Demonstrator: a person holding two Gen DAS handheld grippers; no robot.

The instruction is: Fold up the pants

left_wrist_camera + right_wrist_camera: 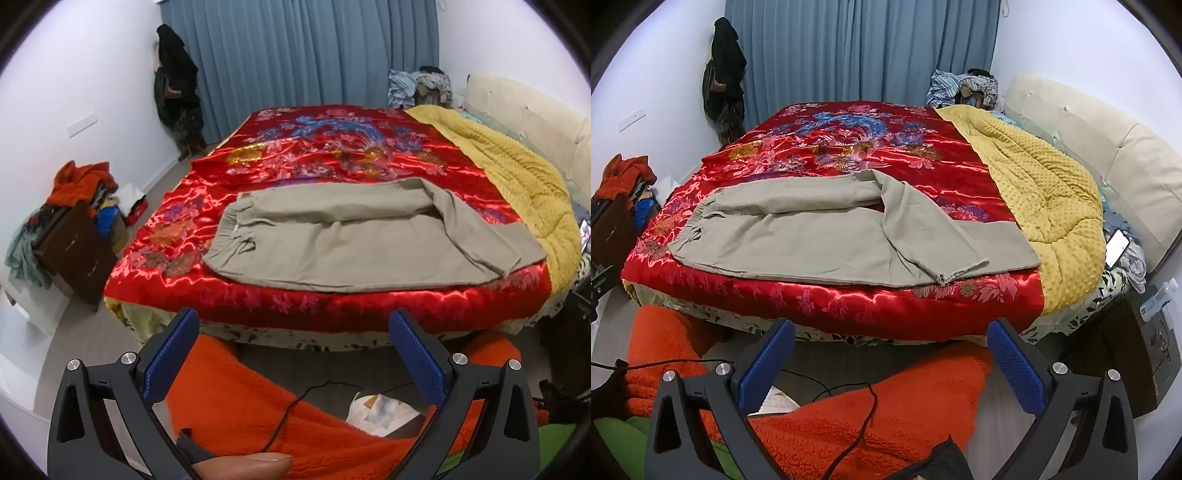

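The khaki pants (354,240) lie on the red satin cover (332,155) of the bed, at 12 o'clock from both grippers and apart from them, with the long axis from 9 to 3 o'clock: waistband (698,221) left, leg ends (960,269) right. The left gripper (293,354) and right gripper (892,363) both hang with jaws wide and hold nothing, so each seems nearer its own end. Around are the yellow blanket (1045,192) at 2 o'clock and an orange fleece (886,406) under the grippers (a black cable (864,417) crosses it), but I judge nothing blocks the reach.
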